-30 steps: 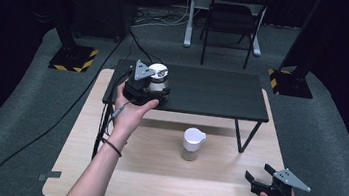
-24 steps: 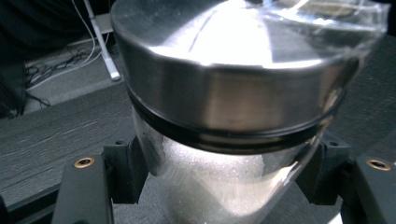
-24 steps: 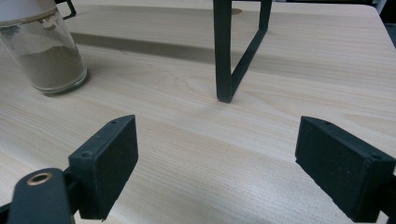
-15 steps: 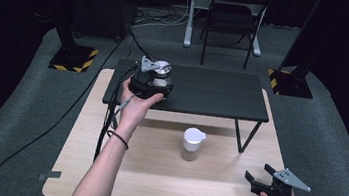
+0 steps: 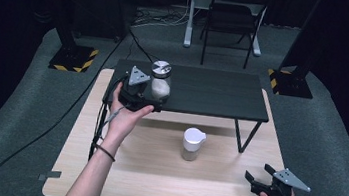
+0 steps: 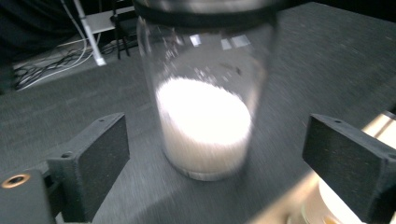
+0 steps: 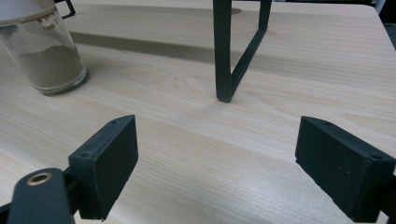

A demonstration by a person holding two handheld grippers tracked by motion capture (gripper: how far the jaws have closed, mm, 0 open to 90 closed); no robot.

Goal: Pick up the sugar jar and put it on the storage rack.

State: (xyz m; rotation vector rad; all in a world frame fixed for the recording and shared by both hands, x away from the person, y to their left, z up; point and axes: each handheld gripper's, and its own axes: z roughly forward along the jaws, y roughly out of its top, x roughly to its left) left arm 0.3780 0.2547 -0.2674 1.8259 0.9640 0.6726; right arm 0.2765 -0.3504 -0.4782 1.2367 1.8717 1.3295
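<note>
At five o'clock on the light wooden table (image 5: pixel 153 176), the right gripper (image 5: pixel 259 181) hovers low with its jaws spread wide on nothing. Near the table's centre stands a white-lidded glass jar (image 5: pixel 193 144) of brownish powder. Farther off, at eleven o'clock, the left gripper (image 5: pixel 154 106) gapes wide before a metal-lidded jar of white granules (image 5: pixel 160 81) on the black raised shelf (image 5: pixel 213 92), not touching it.

Dim surroundings, lit tabletop (image 5: pixel 153 176); jar (image 6: pixel 205 126) blurred (white contents glaring).
</note>
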